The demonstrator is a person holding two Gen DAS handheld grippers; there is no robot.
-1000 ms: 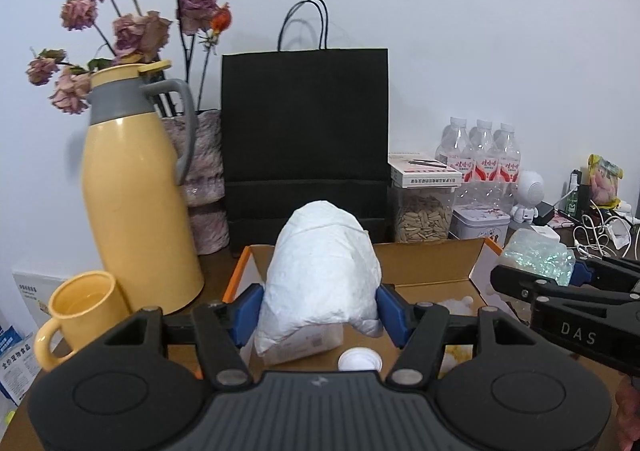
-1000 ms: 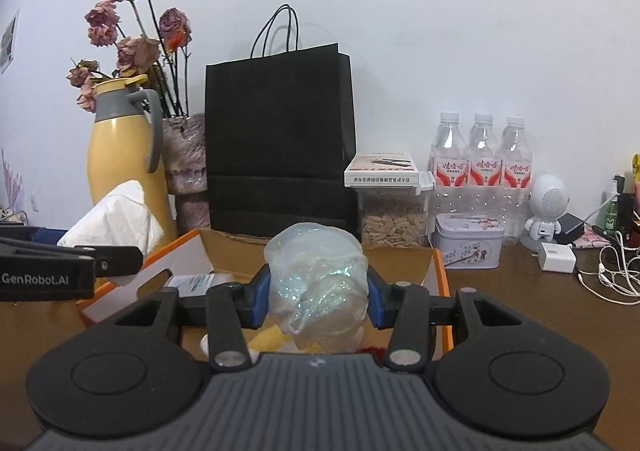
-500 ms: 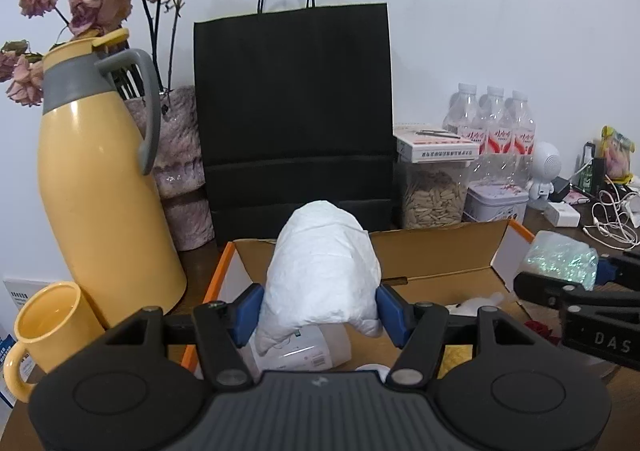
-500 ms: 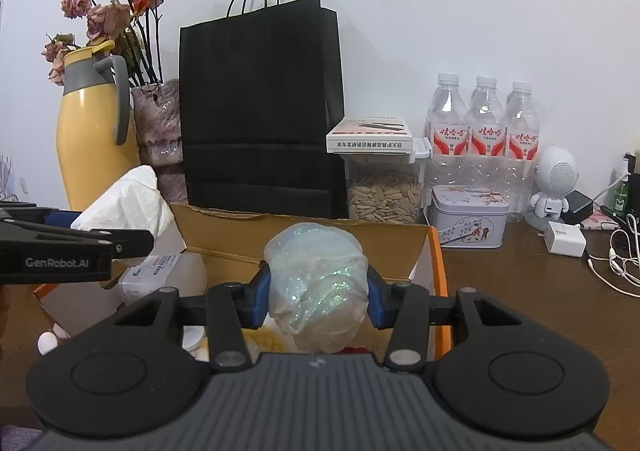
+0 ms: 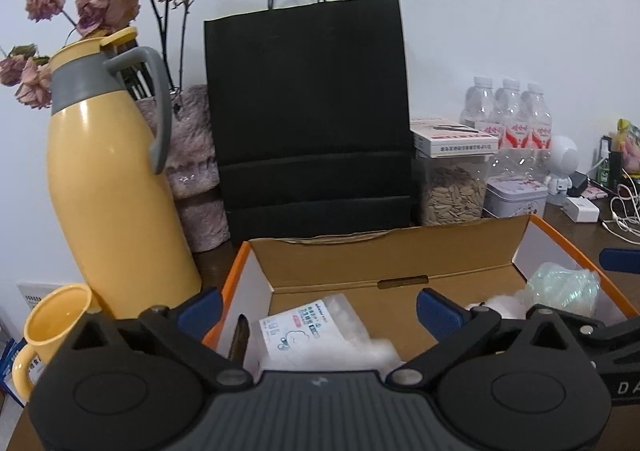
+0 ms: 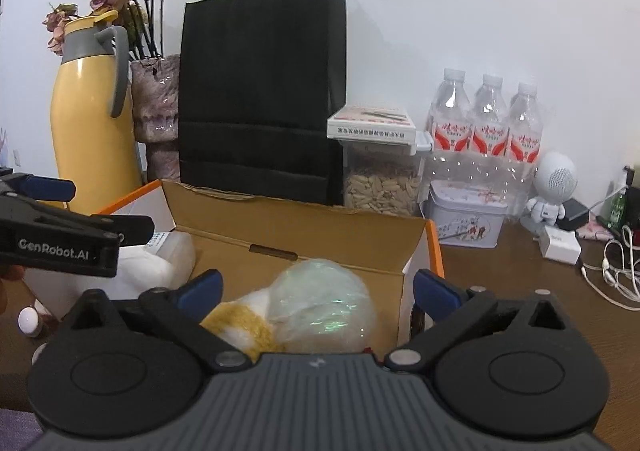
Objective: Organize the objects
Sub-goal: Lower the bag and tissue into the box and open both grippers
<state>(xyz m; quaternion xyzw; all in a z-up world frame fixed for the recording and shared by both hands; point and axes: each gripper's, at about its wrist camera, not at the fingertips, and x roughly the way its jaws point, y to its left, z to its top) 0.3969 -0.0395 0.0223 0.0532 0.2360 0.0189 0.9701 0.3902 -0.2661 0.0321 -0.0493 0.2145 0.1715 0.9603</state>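
An open cardboard box with orange edges (image 5: 400, 255) (image 6: 304, 227) stands on the brown desk. My left gripper (image 5: 320, 311) is open and empty over its left half, above a white packet of cotton pads (image 5: 316, 331). My right gripper (image 6: 316, 291) is open over the box's right half, and the iridescent plastic bag (image 6: 324, 311) lies loose in the box between its fingers, beside a yellow-and-white fluffy thing (image 6: 244, 323). The bag also shows in the left wrist view (image 5: 564, 289). The left gripper shows at the left of the right wrist view (image 6: 60, 235).
A yellow jug (image 5: 108, 187), yellow mug (image 5: 52, 327) and vase of dried roses (image 5: 192, 171) stand left of the box. A black paper bag (image 5: 312, 111) stands behind it. A seed jar (image 6: 380, 179), tin (image 6: 468, 215), water bottles (image 6: 488, 119), a white speaker figure and cables are at the right.
Both grippers have opened. The white bundle left my left gripper and the iridescent bag left my right gripper; both now lie in the box. Both grippers moved in over the box.
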